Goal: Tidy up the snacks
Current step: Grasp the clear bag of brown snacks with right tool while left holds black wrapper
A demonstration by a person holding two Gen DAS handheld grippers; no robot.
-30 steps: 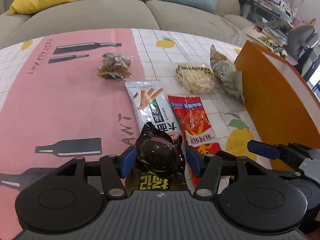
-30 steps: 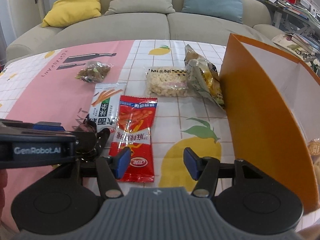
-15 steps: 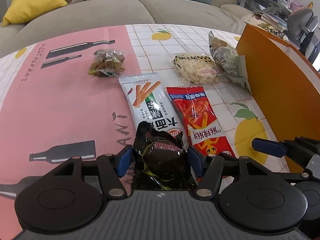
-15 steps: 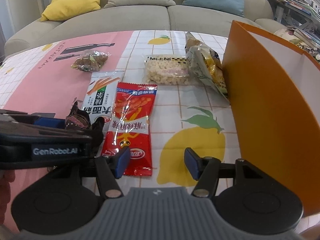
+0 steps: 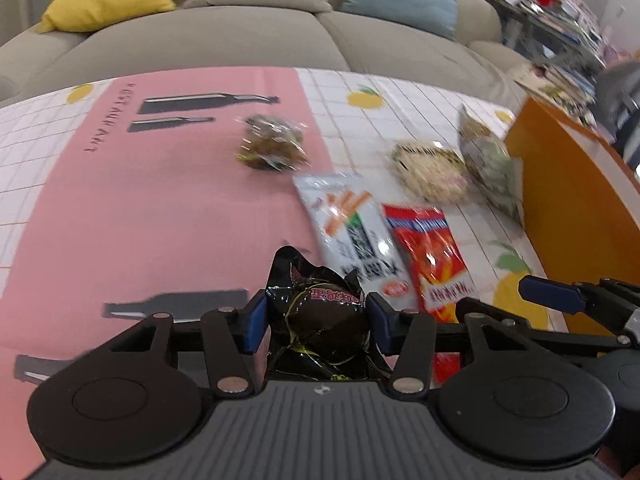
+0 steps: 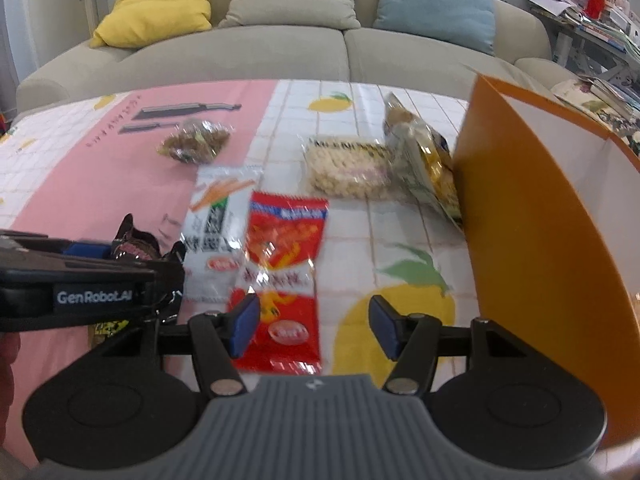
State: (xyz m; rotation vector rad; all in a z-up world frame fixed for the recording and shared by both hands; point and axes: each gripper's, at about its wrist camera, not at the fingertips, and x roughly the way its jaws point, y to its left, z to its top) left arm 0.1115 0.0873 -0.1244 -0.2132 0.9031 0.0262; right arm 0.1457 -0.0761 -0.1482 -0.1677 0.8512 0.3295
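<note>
- My left gripper (image 5: 316, 326): jaws closing on the black pack (image 5: 326, 320), blue pads at both its sides and seemingly touching the wrapper; pack sits low over the pink part of the bench (image 5: 120, 220).
- Risk: pack is a rounded lump in slick, crinkly foil; if the pads catch only loose wrapper, it could squirt out or twist when I lift.
- Risk: frames are blurred, so I can't confirm how firmly the pads bite.
- My right gripper (image 6: 312, 324): jaws apart, nothing held, hovering over the lower end of the red pack (image 6: 284, 276).
- Risk: the two grippers are close together; the left body crosses the right view, so a careless swing could knock them.
- Red pack: flat glossy film, lying beside the white pack (image 6: 218, 232), also flat and shiny.
- Farther out: clear bag of brown bits (image 6: 194, 146), lumpy; clear pale puffs pack (image 6: 348, 172); crumpled bag (image 6: 424, 160) leaning on the orange box (image 6: 520, 220).
- Box wall is stiff, smooth and tall; a low carry could clip its rim.
</note>
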